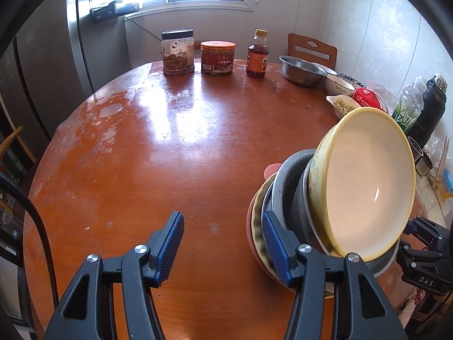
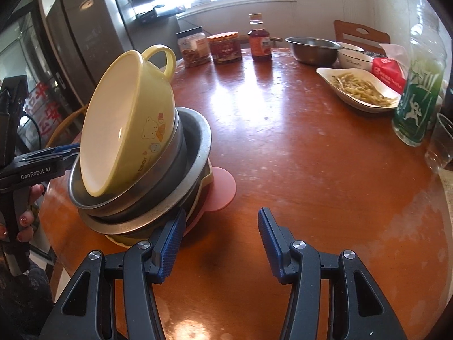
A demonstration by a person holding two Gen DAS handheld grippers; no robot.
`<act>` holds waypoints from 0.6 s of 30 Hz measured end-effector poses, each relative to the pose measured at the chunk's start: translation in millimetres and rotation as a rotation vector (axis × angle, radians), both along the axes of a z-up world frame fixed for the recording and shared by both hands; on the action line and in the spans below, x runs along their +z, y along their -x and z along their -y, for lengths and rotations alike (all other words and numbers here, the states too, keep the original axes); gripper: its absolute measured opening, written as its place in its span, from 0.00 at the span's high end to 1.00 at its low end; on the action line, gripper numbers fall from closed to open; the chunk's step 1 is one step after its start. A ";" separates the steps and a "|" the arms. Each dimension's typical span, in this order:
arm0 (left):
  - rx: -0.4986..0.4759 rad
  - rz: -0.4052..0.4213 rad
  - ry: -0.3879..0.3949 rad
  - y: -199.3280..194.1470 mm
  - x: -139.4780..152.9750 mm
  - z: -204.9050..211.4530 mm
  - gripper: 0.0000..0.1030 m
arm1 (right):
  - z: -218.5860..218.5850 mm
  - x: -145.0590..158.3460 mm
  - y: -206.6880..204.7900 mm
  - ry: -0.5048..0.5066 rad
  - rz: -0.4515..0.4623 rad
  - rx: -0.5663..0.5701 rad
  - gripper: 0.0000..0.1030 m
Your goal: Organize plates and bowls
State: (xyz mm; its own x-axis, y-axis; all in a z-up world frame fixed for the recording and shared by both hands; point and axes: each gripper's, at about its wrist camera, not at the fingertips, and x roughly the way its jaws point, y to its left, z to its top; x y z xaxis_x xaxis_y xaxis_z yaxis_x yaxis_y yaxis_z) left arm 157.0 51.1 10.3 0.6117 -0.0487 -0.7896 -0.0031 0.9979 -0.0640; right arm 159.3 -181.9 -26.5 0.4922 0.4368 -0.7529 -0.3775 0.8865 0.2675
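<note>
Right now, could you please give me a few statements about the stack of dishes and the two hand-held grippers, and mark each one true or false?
1. The yellow bowl sits tilted on top of the stack. True.
2. The left hand-held gripper is shut on the yellow bowl. False: it is open, with one finger beside the stack's lower rims.
3. The right hand-held gripper is open and holds nothing. True.
4. The pink plate is on top of the stack. False: it lies at the bottom, on the table.
5. The steel bowl at the far side of the table is part of the stack. False: it stands apart, near the bottle.
</note>
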 end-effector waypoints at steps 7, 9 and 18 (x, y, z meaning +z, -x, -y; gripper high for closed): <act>0.002 -0.007 0.006 -10.7 -1.2 18.4 0.45 | 18.1 -0.6 -7.3 -0.001 -0.007 -0.023 0.47; 0.001 -0.009 0.005 -12.4 -1.2 21.1 0.45 | 21.4 -0.7 -8.8 0.000 -0.007 -0.030 0.47; -0.008 -0.012 -0.013 -9.8 -1.8 22.5 0.44 | 24.1 -0.3 -8.8 -0.004 -0.009 -0.050 0.47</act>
State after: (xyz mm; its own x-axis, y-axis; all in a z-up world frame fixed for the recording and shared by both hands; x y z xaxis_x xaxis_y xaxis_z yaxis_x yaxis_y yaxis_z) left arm 166.9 28.5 8.5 0.6014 -0.0437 -0.7978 0.0042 0.9987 -0.0515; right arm 168.1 -206.0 -26.7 0.5070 0.4147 -0.7557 -0.3299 0.9033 0.2743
